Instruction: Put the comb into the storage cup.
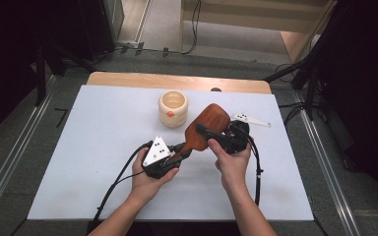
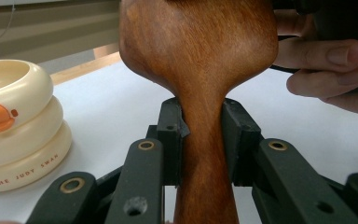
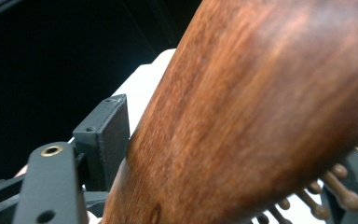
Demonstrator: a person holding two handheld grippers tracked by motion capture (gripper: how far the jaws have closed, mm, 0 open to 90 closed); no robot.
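White tabletop [image 1: 103, 162] at centre frame: your left gripper [image 1: 163, 161] pinches the wooden hairbrush [image 1: 204, 129] by its handle. Your right gripper [image 1: 215, 139] straddles the brush head, pads seemingly not yet pressing; that transfer grip remains, the cream cup [image 1: 173, 108] standing beyond.

The table [image 1: 103, 162] is evenly lit from overhead, with dark surroundings and soft shadows. The right gripper view is blurred; the brush [image 3: 261, 116] sits too close to focus.

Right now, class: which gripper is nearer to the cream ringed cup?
Left. The left gripper sits below the cream cup, clamping the wooden brush handle; the right gripper is farther right, at the brush head.
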